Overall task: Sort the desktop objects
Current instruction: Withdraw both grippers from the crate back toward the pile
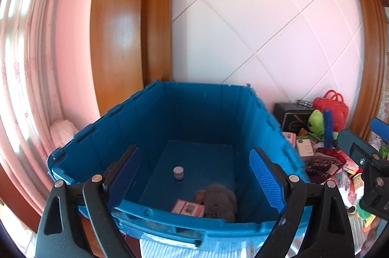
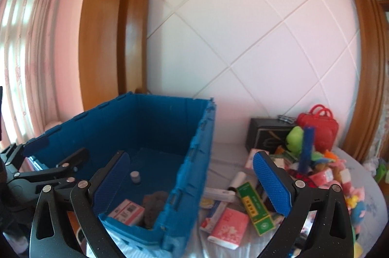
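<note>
A blue plastic crate [image 1: 170, 112] [image 2: 194, 160] stands on the desk. Inside lie a small round jar [image 1: 178, 174] [image 2: 135, 177], a pink box with a barcode [image 1: 187, 207] [image 2: 127, 209] and a grey cloth lump [image 1: 220, 200] [image 2: 154, 205]. My left gripper [image 1: 195, 179] is open and empty over the crate's near rim. My right gripper [image 2: 192, 185] is open and empty over the crate's right wall. To the right lies a pile: a green box [image 2: 254, 205], a pink packet [image 2: 229, 227], a white tube [image 2: 237, 181].
A black box [image 2: 266, 135], a red toy case [image 2: 319, 126] [image 1: 331, 107], a green plush [image 2: 295, 137] [image 1: 316, 123] and a blue stick [image 2: 306, 148] stand at the back right. A padded white wall and wooden frame rise behind. A curtain [image 2: 26, 39] hangs on the left.
</note>
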Tool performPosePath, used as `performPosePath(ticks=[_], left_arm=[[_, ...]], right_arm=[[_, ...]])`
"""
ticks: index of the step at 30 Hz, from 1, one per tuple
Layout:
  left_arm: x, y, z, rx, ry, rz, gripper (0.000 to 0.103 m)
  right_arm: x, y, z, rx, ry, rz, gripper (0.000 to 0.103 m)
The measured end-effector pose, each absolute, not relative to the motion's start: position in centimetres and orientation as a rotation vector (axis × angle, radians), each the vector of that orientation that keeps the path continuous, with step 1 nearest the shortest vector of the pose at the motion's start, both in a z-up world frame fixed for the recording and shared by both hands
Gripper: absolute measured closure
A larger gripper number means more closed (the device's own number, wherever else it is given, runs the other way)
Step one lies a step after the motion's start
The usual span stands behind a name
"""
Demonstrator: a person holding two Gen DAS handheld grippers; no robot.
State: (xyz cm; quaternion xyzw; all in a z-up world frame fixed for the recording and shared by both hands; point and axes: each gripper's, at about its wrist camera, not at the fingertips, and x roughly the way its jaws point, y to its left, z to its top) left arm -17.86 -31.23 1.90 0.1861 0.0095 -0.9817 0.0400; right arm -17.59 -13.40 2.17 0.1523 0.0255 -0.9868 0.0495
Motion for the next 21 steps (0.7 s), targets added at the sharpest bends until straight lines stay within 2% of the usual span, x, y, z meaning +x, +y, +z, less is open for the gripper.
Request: performPosePath(ticks=[9, 16, 21], left_arm=[[-15.4, -24.1, 3.9, 0.444, -0.032, -3.173, 0.011], [-16.7, -15.6, 1.9, 0.639, -0.094, -3.310, 0.011], [-17.9, -9.5, -1.3, 0.772, -0.134, -3.312, 0.011]], right_arm=[[-14.5, -3.5, 0.8, 0.504, -0.005, -3.198, 0.000], [-12.0, 8.9, -2.9, 0.675, -0.162, -3.336, 0.000], [-11.5, 15.6, -6.2, 0.821, -0.203, -3.334, 0.000]])
